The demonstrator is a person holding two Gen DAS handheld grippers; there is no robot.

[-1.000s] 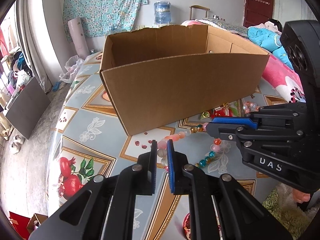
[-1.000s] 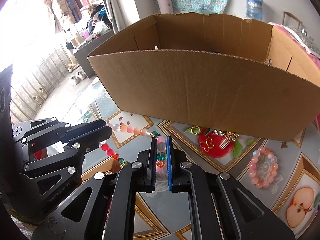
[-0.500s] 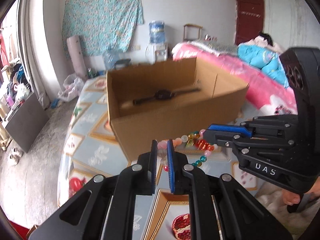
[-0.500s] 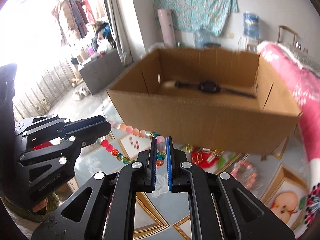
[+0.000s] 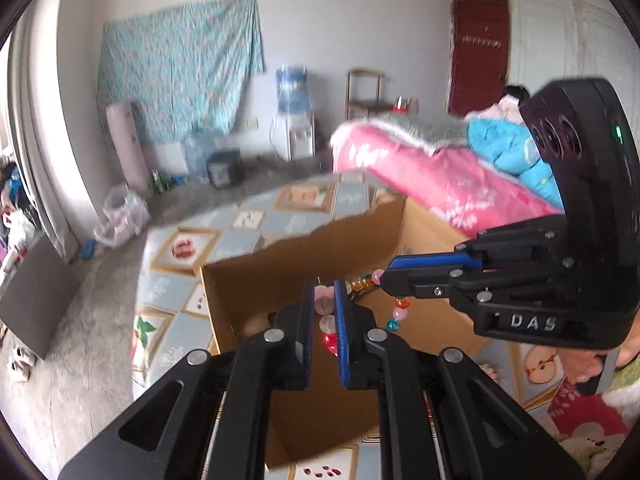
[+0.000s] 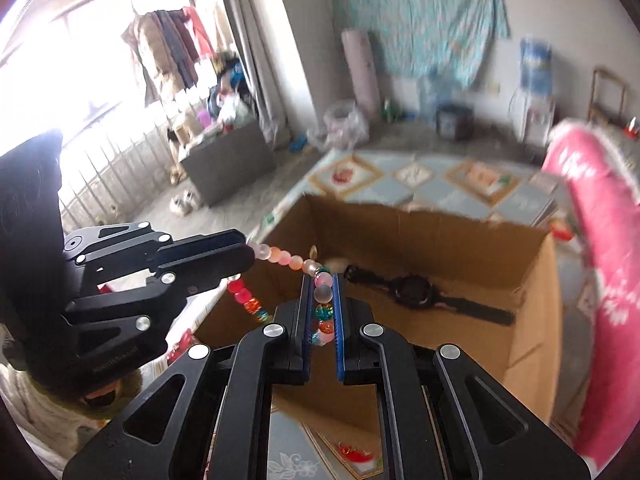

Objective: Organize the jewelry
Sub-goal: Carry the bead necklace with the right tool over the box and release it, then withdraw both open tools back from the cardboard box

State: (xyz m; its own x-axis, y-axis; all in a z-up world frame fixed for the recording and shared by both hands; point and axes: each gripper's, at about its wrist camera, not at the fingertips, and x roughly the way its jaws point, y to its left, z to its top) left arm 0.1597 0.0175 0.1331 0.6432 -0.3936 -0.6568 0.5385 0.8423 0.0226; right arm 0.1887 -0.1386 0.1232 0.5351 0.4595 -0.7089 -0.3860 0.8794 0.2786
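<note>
Left gripper (image 5: 323,300): closed on the bead necklace (image 6: 280,257), with pale pink and clear beads pinched between its blue-lined pads. In the right wrist view it enters from the left edge, its tip level with the near rim of the cardboard box (image 6: 532,320).

Right gripper (image 6: 322,300): also clamped on the necklace, gripping a pink bead, a clear one and a teal one stacked along the slot between its pads. In the left wrist view it enters from the right edge.

Bead necklace: held in the air by both grippers, above the near wall of the box. The stretch between the two grips runs roughly level from one tip to the other, a line of peach and pink beads. A loose loop of red, orange and teal beads hangs below that line.

Cardboard box: open-topped, standing on the patterned tablecloth (image 6: 416,172) just beyond the fingertips. Its far wall has a ragged top edge.

Wristwatch (image 6: 412,291): black, lying flat on the box floor near the far wall, its strap stretched out along that wall.

Tablecloth: light blue with framed fruit pictures, reaching past the far side of the box. Red fruit motifs show at the near edge.

Pink quilt (image 5: 432,184): heaped at the right, beyond the box.
</note>
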